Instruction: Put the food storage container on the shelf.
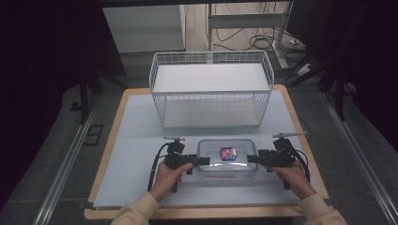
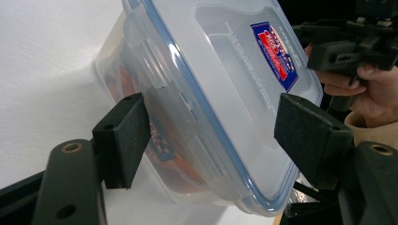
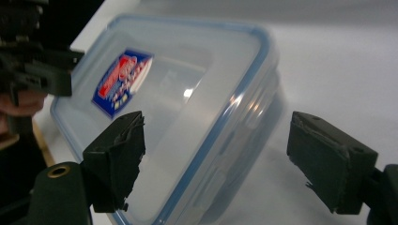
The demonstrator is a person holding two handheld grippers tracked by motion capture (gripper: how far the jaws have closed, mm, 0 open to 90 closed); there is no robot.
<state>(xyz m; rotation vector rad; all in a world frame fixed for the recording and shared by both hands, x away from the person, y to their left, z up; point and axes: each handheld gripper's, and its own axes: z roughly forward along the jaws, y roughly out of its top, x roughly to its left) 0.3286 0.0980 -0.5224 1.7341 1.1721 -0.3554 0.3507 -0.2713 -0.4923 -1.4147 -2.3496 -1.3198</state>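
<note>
Clear box (image 1: 227, 159), blue-rimmed lid, red-blue label (image 1: 228, 153); white basket (image 1: 211, 89).

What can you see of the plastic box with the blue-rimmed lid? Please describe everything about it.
The plastic box is clear and rectangular, with rounded corners. Its lid is shut and has a blue seal rim, side latch flaps and a red and blue label in the middle. Something orange-red shows through the wall. It lies flat on the white table cover, in front of the wire basket. The left gripper and right gripper bracket its short ends, jaws open around the edges.
</note>
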